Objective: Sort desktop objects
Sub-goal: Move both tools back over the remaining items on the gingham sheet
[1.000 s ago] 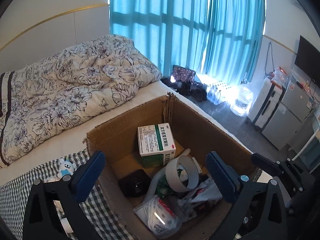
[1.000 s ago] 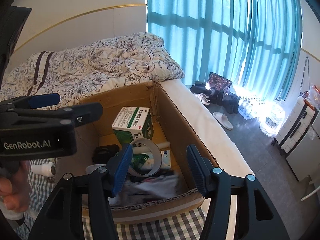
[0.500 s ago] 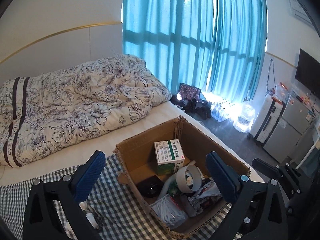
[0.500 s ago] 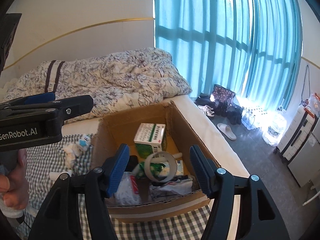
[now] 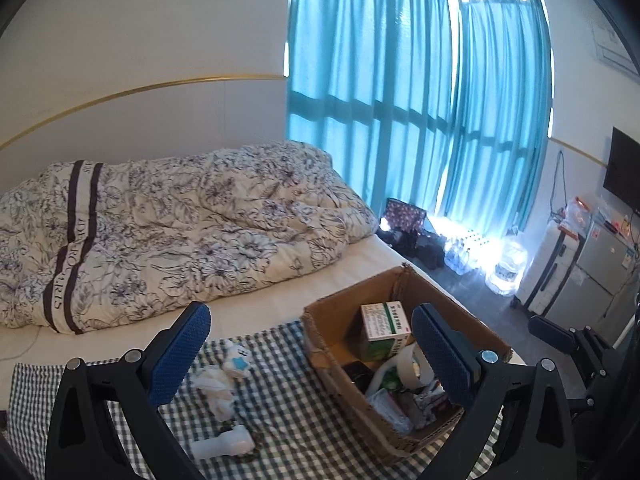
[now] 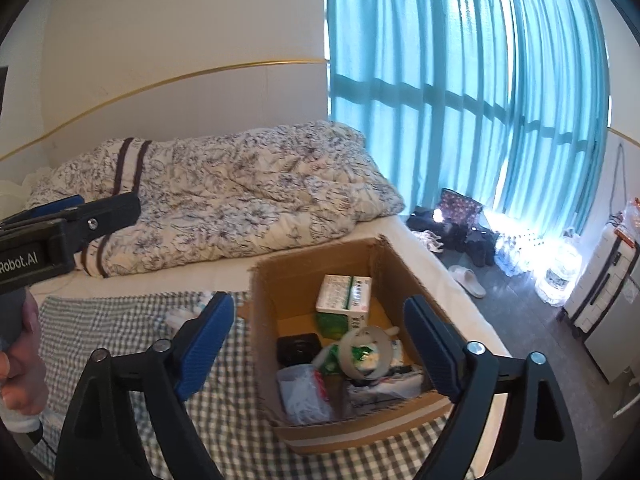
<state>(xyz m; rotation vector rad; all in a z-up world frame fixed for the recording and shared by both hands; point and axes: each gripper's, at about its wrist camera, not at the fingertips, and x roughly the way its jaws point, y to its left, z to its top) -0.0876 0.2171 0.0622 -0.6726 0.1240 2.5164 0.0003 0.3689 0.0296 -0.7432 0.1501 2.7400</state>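
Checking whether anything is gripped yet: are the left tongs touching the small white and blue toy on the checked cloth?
Apart. The left wrist view shows the left tongs open, with the toy lying between them on the cloth, clear of both fingers.

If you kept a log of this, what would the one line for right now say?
left gripper: open, empty | right gripper: open, empty | cardboard box: holds items | checked cloth: small toy and white bottle unsorted

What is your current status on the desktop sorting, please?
Left gripper open, right gripper open, both empty. Cardboard box partly filled. Three small items on checkered cloth.
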